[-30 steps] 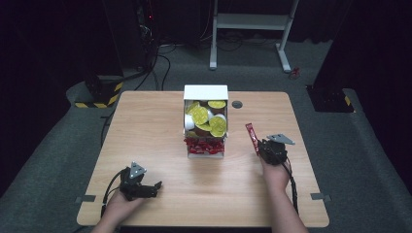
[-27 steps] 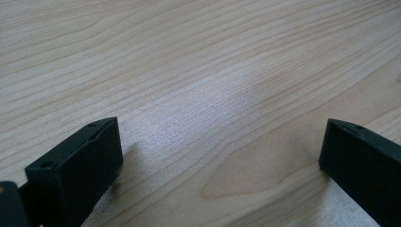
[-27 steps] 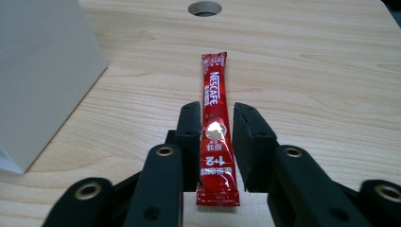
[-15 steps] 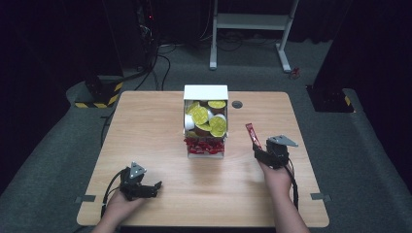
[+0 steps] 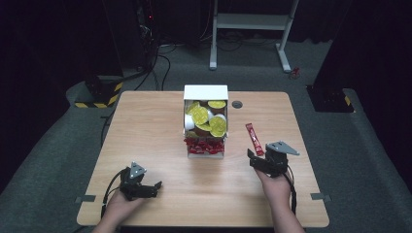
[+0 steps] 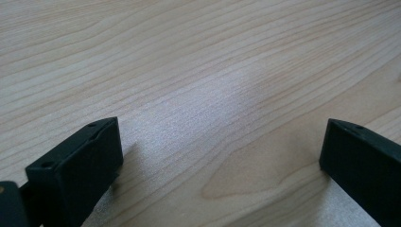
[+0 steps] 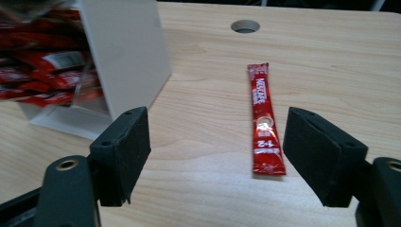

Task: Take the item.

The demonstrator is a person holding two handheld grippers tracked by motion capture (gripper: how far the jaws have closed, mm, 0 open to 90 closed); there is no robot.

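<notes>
A red Nescafe stick sachet (image 5: 254, 139) (image 7: 265, 127) lies flat on the wooden table, right of a white box (image 5: 205, 92) (image 7: 127, 52). The box holds yellow-lidded round pods at the back and red sachets (image 5: 205, 145) (image 7: 42, 75) in its clear front part. My right gripper (image 5: 252, 158) (image 7: 217, 142) is open just short of the sachet's near end, and the sachet lies ahead between the jaws, nearer the right one. Near the front left of the table, my left gripper (image 5: 154, 188) (image 6: 220, 146) is open over bare wood with nothing between its jaws.
A round cable hole (image 5: 237, 104) (image 7: 245, 26) sits in the table (image 5: 145, 126) behind the sachet. Bare wood spreads left of the box and along the front edge. A white desk frame (image 5: 252, 22) stands on the floor beyond the table.
My right gripper has drawn back toward the person, away from the sachet, which now lies flat on the table. The left gripper has stayed put.
</notes>
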